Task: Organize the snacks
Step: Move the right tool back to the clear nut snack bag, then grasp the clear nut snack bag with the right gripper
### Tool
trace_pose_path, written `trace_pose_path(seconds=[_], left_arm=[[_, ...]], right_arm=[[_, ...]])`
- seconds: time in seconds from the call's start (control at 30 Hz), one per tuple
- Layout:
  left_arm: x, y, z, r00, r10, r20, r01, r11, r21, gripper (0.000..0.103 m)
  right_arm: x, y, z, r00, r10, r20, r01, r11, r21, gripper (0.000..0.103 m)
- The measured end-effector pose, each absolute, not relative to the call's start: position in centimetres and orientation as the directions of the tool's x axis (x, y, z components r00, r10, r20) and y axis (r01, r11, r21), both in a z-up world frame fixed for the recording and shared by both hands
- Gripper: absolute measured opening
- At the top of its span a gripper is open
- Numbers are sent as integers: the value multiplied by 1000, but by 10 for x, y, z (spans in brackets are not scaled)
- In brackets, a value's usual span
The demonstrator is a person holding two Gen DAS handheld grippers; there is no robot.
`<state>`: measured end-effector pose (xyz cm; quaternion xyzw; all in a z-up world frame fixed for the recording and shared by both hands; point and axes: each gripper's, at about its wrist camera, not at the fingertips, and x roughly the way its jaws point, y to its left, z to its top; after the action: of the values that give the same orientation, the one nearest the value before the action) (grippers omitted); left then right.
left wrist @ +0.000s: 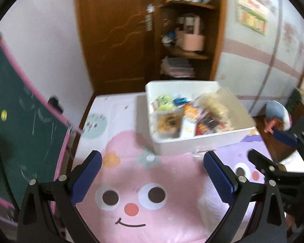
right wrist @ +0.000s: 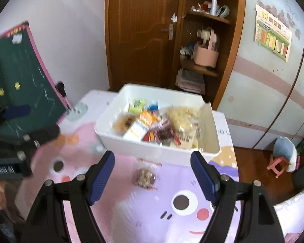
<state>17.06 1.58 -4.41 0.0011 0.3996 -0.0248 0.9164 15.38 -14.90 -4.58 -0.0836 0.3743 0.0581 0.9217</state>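
White bin (right wrist: 160, 154), far edge of cartoon mat (right wrist: 148, 212): snacks piled inside. One clear snack packet (right wrist: 145, 177) loose on mat, just before bin. My right gripper (right wrist: 153, 174) spread wide around it, empty; left gripper (left wrist: 152, 174) likewise released. Step: collecting stray. Next, likely: descend, pinch packet, lift over rim.

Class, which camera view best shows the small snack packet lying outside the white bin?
The right wrist view: the small snack packet lies in plain sight between the open right tongs, in front of the white bin. The left wrist view does not clearly show it.
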Motion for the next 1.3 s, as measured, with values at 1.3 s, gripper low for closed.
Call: trace_pose_path(seconds=[1.3], left_arm=[[219,29,-201,477,-17,-878,-75,995,-60,100]], right_arm=[[209,-145,-199,452,119,-884,-103,991,81,42]])
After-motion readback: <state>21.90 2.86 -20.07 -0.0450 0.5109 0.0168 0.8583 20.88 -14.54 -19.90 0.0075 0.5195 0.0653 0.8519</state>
